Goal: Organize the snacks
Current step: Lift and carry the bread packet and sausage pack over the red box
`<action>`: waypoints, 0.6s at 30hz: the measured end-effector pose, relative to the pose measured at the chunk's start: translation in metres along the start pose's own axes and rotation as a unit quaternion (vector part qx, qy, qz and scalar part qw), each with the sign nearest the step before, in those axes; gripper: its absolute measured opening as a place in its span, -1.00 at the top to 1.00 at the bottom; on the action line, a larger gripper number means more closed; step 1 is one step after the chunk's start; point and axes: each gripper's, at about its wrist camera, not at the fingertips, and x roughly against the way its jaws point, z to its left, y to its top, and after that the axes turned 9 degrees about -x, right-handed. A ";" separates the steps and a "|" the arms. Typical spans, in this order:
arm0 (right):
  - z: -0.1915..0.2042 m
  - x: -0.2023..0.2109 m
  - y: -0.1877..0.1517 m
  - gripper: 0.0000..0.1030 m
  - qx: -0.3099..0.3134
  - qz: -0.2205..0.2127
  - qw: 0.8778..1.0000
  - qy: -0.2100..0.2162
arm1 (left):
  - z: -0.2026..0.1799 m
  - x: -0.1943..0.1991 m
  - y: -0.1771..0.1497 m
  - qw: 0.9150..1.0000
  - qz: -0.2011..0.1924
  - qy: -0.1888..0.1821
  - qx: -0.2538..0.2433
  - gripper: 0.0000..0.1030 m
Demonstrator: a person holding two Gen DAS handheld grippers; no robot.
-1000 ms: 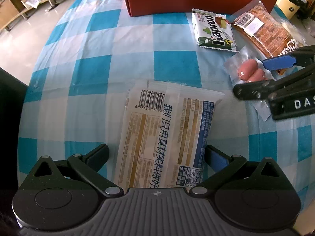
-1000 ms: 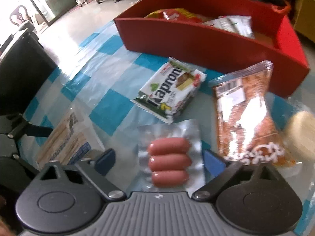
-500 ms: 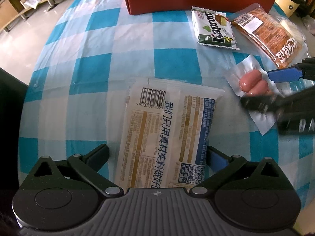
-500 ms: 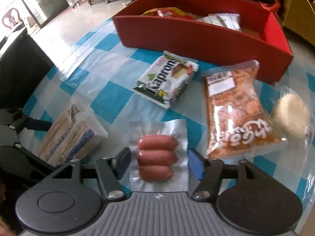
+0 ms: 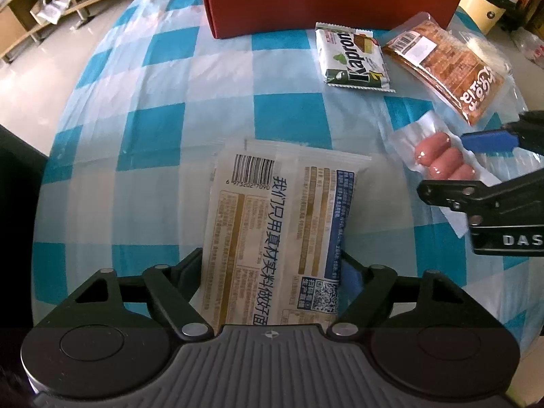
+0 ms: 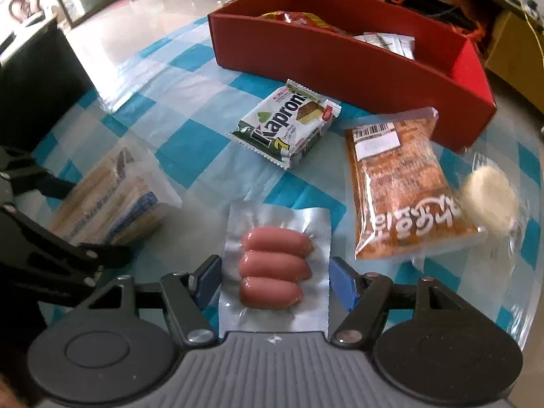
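Note:
A white and gold snack packet lies flat on the checked tablecloth. My left gripper points down over the packet's near end. Its jaws are closing, and both pads touch the packet's long sides. A vacuum pack of three pink sausages lies to the right. My right gripper straddles this pack with its jaws closing. Its blue pads only reach the foil's edges. The left wrist view shows the sausage pack inside the right gripper. A red box holding several snacks stands behind.
A green and white wafer pack lies in front of the box. An orange snack bag lies to its right, with a pale round cake in clear wrap beside it. A black chair stands at the table's left edge.
The left jaws have come in from wide open to the packet's sides. The right jaws have narrowed around the sausage pack, and the right gripper has shifted a little over the table.

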 end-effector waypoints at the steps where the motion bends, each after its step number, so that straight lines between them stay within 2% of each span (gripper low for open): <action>1: 0.000 0.003 -0.001 -0.29 -0.004 -0.006 1.000 0.000 | 0.003 0.002 0.000 1.000 0.000 -0.002 0.003 -0.57; 10: -0.004 0.027 -0.001 -0.29 -0.027 -0.037 0.999 0.024 | 0.018 0.010 0.003 0.999 -0.004 -0.016 0.039 -0.50; 18: -0.006 0.040 0.012 -0.30 -0.040 -0.064 0.996 0.038 | 0.009 0.023 0.014 0.998 -0.036 -0.011 0.041 -0.50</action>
